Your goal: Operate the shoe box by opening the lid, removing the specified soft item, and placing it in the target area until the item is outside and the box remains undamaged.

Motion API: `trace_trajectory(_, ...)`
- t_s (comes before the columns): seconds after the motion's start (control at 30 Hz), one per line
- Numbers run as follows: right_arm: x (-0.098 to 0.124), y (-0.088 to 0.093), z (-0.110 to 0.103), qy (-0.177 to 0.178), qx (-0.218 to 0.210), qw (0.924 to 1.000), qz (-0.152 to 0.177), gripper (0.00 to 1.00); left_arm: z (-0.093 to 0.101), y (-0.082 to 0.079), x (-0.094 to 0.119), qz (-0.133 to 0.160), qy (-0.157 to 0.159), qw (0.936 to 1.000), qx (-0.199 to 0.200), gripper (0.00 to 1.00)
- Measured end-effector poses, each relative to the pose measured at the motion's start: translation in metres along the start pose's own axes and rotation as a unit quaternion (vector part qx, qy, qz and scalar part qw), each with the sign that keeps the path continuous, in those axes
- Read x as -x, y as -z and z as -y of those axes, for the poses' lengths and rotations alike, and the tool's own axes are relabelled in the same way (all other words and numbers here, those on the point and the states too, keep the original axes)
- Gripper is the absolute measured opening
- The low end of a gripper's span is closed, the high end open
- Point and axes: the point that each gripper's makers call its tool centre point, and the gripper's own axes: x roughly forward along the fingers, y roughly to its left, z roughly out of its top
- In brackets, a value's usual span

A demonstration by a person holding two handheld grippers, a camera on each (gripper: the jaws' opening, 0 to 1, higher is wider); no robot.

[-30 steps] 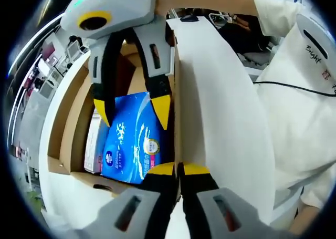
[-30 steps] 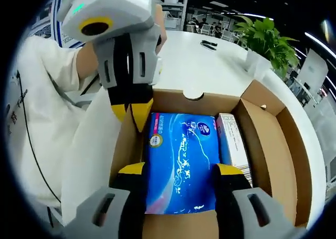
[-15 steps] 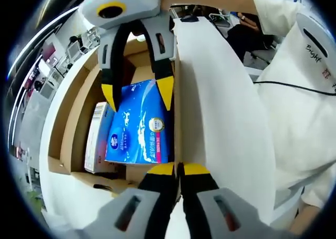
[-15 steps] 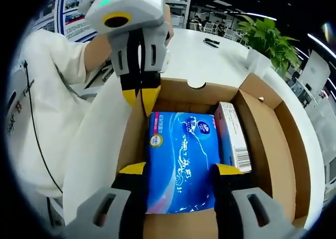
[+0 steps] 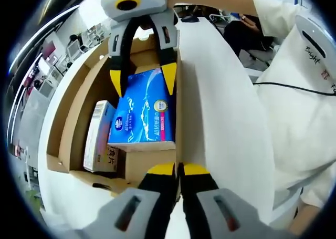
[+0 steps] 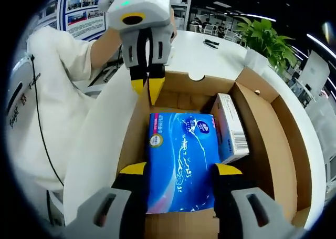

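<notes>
Setting: white table (image 6: 210, 55), office beyond.
Box (image 6: 273, 144): open, lid (image 5: 215, 118) folded back.
Left tongs (image 5: 177, 169): pressed together on the lid's edge.
Right tongs (image 6: 178, 169): pinching blue pack (image 6: 181, 163), partly raised inside the box.
Technique: lift straight, clear of walls and carton (image 6: 228, 126).

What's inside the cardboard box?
The shoe box holds a blue tissue pack, gripped by the right gripper, and a small white carton beside it. Whatever lies beneath them is covered.
</notes>
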Motion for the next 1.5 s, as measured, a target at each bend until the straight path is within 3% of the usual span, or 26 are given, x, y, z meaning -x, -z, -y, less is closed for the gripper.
trace_trajectory(0.37, 0.024, 0.032, 0.001, 0.005, -0.008, 0.9995, -0.03, 0.48, 0.0, 0.0, 0.0, -0.001, -0.005, 1.0, -0.003, 0.03)
trace_trajectory(0.6, 0.028, 0.039, 0.007, 0.012, -0.004, 0.9978, -0.065, 0.5, 0.0, 0.0, 0.0, -0.002, -0.005, 1.0, -0.003, 0.03)
trace_trajectory(0.77, 0.02, 0.04, 0.017, 0.033, 0.011, 0.9945, -0.099, 0.65, 0.0, 0.0, 0.0, -0.002, -0.003, 1.0, -0.002, 0.03)
trace_trajectory(1.03, 0.006, 0.038, 0.017, 0.005, 0.039, 0.9854, -0.166, 0.66, 0.001, 0.0, 0.0, 0.0, -0.007, 1.0, -0.007, 0.03)
trace_trajectory(1.13, 0.005, 0.043, 0.016, -0.006, 0.017, 0.9798, -0.199, 0.67, 0.001, 0.0, 0.0, -0.001, -0.009, 0.9999, -0.014, 0.03)
trace_trajectory(1.5, -0.009, 0.051, 0.018, -0.042, 0.013, 0.9701, -0.239, 0.72, 0.001, 0.0, 0.0, -0.002, -0.007, 0.9999, -0.011, 0.03)
